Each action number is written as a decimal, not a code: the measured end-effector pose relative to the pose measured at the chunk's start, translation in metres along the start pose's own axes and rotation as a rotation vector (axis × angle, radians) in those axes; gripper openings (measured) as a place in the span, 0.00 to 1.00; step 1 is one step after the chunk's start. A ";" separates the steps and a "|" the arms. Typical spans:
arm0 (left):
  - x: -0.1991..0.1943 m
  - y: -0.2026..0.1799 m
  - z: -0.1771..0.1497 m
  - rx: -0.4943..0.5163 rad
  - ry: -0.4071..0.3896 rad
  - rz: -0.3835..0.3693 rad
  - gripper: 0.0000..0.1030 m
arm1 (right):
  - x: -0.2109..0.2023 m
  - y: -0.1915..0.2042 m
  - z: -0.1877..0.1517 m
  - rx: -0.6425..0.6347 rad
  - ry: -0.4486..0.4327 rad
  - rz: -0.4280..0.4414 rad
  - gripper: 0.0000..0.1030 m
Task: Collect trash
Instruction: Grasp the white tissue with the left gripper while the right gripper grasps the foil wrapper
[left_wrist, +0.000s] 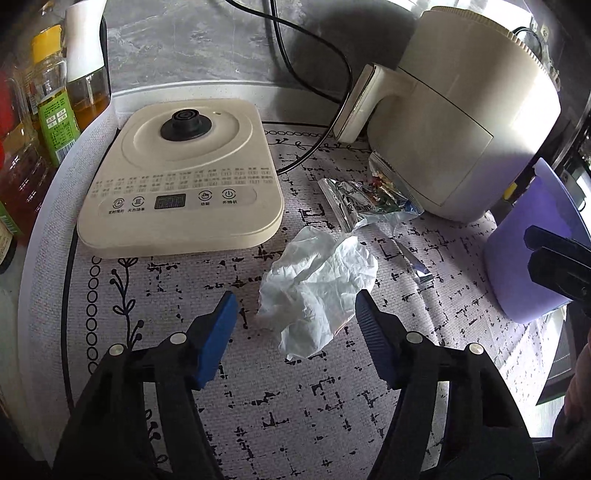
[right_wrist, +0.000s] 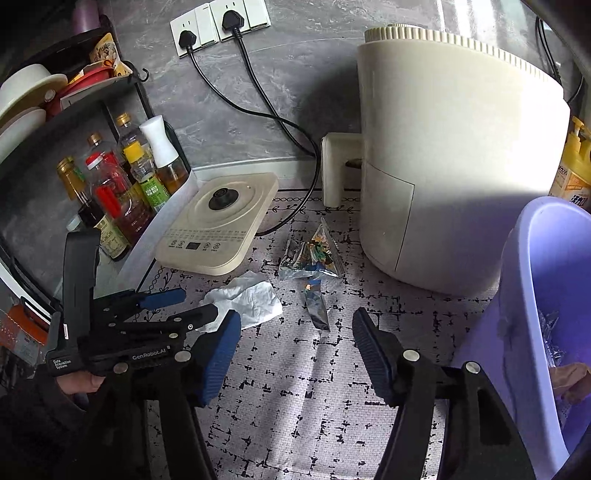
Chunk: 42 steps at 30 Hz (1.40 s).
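1. Left gripper (left_wrist: 295, 314) hangs low over the patterned mat (left_wrist: 332, 398), jaws spread wide with the crumpled tissue (left_wrist: 317, 291) between the blue pads, nothing pinched yet.
2. Right gripper (right_wrist: 295, 343) is also spread apart and empty, poised over bare mat just beside the tissue.
3. That tissue looks feather-light and soft; it should squash flat, so I'd close across its bunched middle, not a loose corner.
4. Just beyond the tissue lies a foil wrapper (left_wrist: 364, 201), thin, crinkly and likely slippery, pressed up against the white appliance (left_wrist: 461, 118); a torn foil strip (left_wrist: 413, 260) sits to the tissue's side.
5. The purple bin (right_wrist: 546, 295), well off from the tissue, is cut by the frame; something silvery lies inside, hard to identify.
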<state>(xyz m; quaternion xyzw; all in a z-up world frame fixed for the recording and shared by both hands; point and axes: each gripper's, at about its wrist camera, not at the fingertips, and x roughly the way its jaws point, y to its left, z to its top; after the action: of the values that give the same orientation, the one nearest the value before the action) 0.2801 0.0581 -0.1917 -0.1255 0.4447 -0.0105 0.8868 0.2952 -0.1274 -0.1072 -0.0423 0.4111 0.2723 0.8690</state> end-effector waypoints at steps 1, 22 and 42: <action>0.005 -0.001 0.000 0.001 0.009 0.003 0.60 | 0.002 0.000 0.001 -0.003 0.003 0.002 0.60; -0.059 0.045 -0.007 -0.132 -0.095 0.160 0.09 | 0.080 -0.001 0.012 -0.025 0.112 0.042 0.57; -0.074 0.081 -0.008 -0.244 -0.141 0.233 0.10 | 0.146 -0.004 0.046 -0.032 0.139 -0.054 0.50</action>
<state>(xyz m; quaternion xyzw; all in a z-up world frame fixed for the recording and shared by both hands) 0.2221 0.1442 -0.1568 -0.1803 0.3910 0.1553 0.8891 0.4041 -0.0529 -0.1847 -0.0861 0.4645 0.2518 0.8446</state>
